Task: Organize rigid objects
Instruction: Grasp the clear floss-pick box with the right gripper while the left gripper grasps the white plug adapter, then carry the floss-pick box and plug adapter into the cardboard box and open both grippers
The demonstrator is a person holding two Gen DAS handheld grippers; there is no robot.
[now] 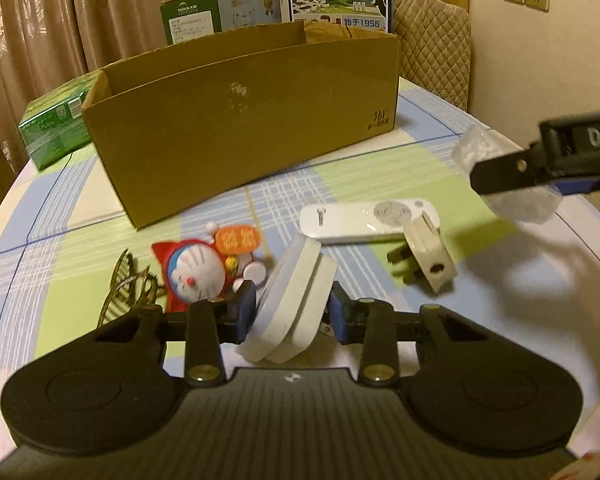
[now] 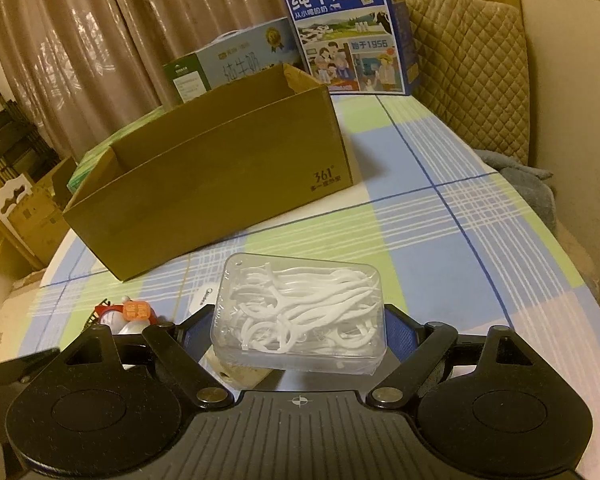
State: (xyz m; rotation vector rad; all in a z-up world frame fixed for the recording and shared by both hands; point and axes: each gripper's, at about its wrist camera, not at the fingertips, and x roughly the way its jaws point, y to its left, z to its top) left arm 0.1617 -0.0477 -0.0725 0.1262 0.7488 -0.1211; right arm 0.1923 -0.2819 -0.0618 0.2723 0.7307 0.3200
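White slab-shaped plastic adapter (image 1: 290, 300), tilted, long axis pointing toward open brown cardboard box (image 1: 244, 128), clamped in closed left gripper (image 1: 292, 312) just short of box. Right gripper (image 2: 300, 328), nearer box's right end, grips clear floss-pick case (image 2: 300, 312).

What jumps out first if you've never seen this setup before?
A big open cardboard box dominates the checked tablecloth. In front of it, the left gripper pinches a white block beside a bright Doraemon toy, while the right gripper holds a clear box of floss picks.
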